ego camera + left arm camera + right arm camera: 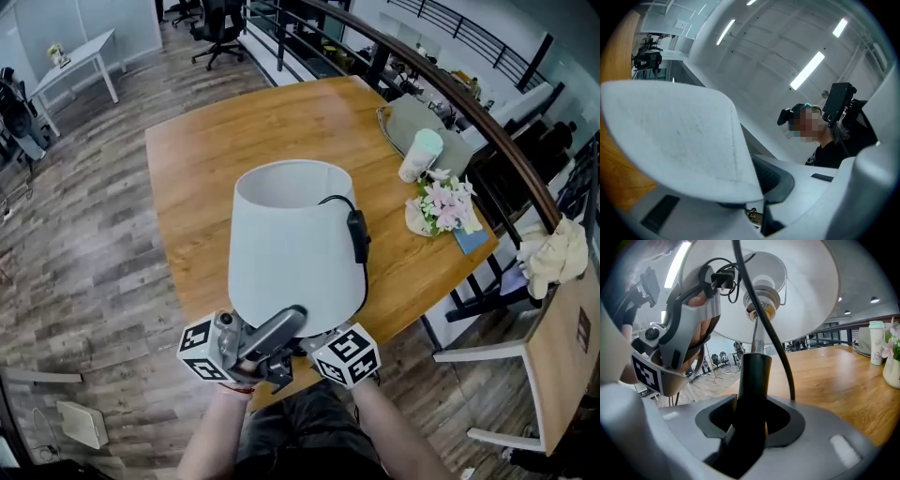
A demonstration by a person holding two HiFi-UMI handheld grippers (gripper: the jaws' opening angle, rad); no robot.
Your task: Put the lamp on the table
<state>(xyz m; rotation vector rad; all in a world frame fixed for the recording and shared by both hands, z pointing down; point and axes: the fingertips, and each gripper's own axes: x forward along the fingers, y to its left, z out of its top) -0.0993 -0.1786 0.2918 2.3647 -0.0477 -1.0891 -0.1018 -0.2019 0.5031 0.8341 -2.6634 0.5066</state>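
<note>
The lamp's white shade (295, 244) hangs over the near edge of the wooden table (216, 141), its black cord and switch (358, 234) draped down the right side. Both grippers sit under the shade by my body. My right gripper (750, 423) is shut on the lamp's black stem (753, 380), below the bulb socket (761, 301). My left gripper (759, 187) is shut on the shade's lower rim (670, 131); in the right gripper view the left gripper (689, 310) sits at that rim beside the plug. The lamp's base is hidden.
At the table's right side stand a pale tumbler (419, 155), a small vase of flowers (445, 206) and a grey tray (422, 122). A dark railing (487, 122) runs behind them. A wooden chair (553, 366) stands at the right.
</note>
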